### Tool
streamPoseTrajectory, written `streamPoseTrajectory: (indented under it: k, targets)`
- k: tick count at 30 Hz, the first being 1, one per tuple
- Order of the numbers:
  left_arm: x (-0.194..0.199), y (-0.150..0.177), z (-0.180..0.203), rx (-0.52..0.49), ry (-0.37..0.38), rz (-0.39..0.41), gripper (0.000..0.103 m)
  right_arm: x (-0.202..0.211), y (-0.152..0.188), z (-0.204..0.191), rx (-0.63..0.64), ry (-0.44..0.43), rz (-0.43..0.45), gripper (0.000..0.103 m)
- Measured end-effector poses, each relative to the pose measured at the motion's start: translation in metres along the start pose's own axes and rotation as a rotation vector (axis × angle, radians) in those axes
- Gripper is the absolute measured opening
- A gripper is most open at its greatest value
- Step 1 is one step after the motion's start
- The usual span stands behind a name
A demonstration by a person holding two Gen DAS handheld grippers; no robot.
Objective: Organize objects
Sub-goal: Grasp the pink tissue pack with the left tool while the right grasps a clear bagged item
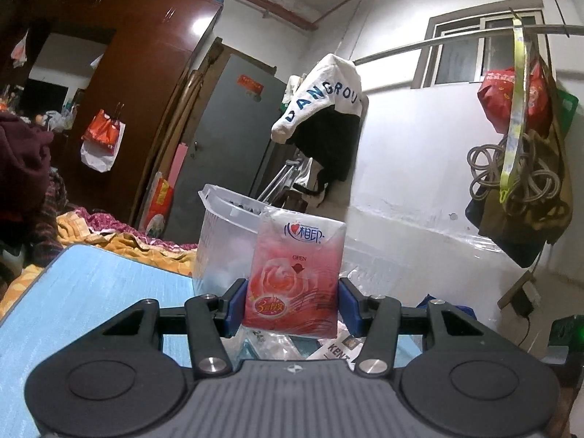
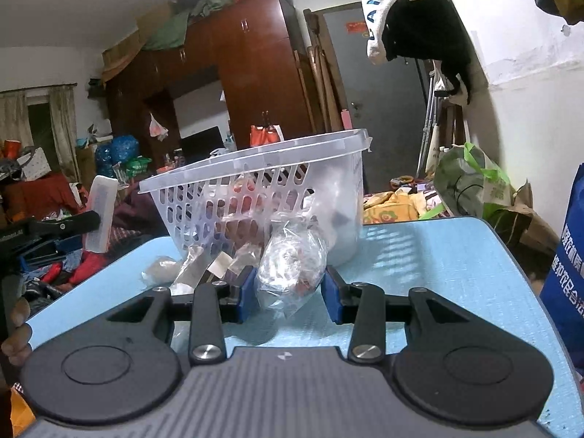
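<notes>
My left gripper (image 1: 292,304) is shut on a pink tissue pack (image 1: 295,273) with a rose print and holds it upright above the blue table (image 1: 91,292), in front of the clear plastic basket (image 1: 222,233). In the right wrist view the same pack (image 2: 101,215) shows edge-on at the far left, held in the left gripper. My right gripper (image 2: 288,294) has its blue pads on both sides of a clear plastic bag (image 2: 292,266) of small items on the table (image 2: 438,273). The slotted basket (image 2: 262,189) stands just behind it with several items inside.
Small clear packets (image 2: 189,270) lie on the table left of the bag, and a "KENT" paper (image 1: 339,350) lies under the left gripper. A blue bag (image 2: 565,273) stands at the right table edge. Beds, wardrobe and hanging clothes surround the table.
</notes>
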State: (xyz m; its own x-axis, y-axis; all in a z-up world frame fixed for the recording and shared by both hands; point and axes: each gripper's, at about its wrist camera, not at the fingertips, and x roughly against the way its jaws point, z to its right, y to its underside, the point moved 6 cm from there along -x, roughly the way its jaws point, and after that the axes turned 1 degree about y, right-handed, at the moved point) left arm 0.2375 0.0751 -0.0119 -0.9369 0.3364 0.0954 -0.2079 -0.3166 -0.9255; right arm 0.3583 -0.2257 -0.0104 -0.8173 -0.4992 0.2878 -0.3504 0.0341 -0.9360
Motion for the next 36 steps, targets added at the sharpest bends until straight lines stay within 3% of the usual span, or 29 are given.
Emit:
streamPoseTrajectory:
  k: [36]
  targets:
    - [-0.003,0.004,-0.006,0.035,0.010,-0.034,0.056,0.013,-0.001,-0.002,0.009,-0.035,0.075,0.043]
